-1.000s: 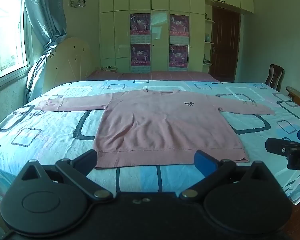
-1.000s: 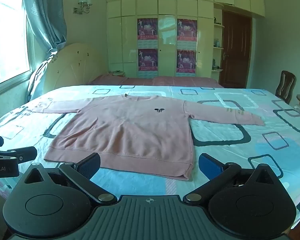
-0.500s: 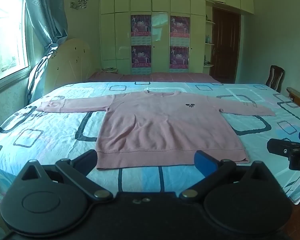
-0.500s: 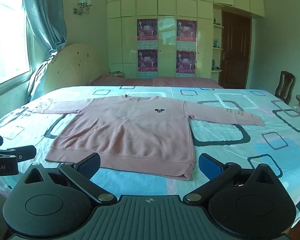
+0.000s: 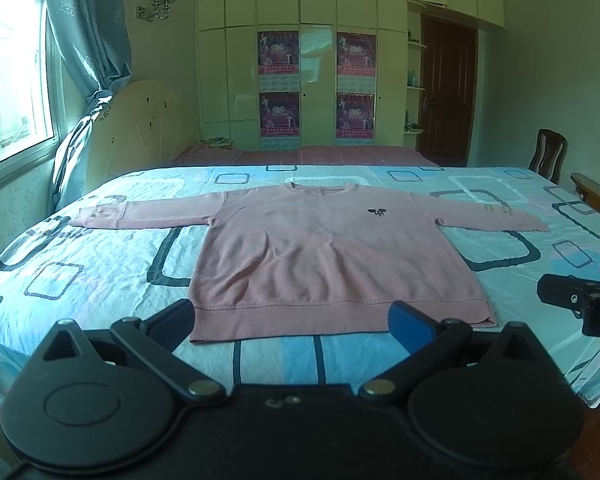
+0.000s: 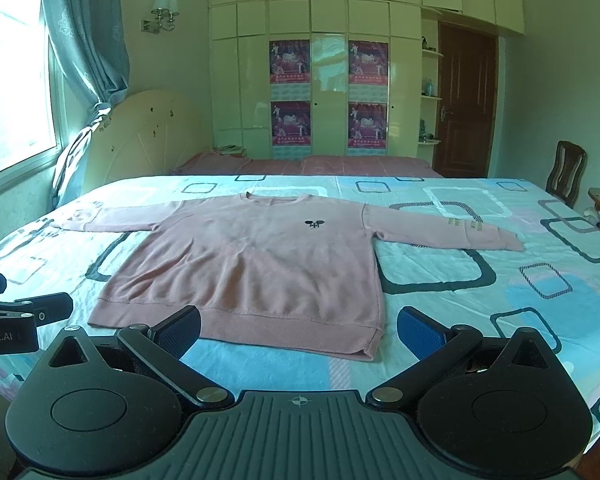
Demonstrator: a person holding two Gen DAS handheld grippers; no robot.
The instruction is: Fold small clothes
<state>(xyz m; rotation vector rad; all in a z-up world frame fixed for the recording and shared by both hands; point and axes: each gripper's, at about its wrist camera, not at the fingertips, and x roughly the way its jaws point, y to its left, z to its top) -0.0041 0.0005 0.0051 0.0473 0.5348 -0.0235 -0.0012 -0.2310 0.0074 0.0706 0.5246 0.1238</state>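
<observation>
With the left tool [image 5: 292, 322] and right tool [image 6: 298, 330] both wide and empty above the flat pink sweatshirt [image 5: 332, 256], a pinch at its hem could also catch the bedsheet [image 5: 100, 264] and drag it.

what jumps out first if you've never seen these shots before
A pink sweatshirt lies flat in the middle of the bed, sleeves spread wide to both sides, a small dark emblem on its chest. Under it, the bedsheet is loud with blue and pink blocks and dark rounded rectangles. At the near edge the left gripper and right gripper both hover open, just short of the hem.
</observation>
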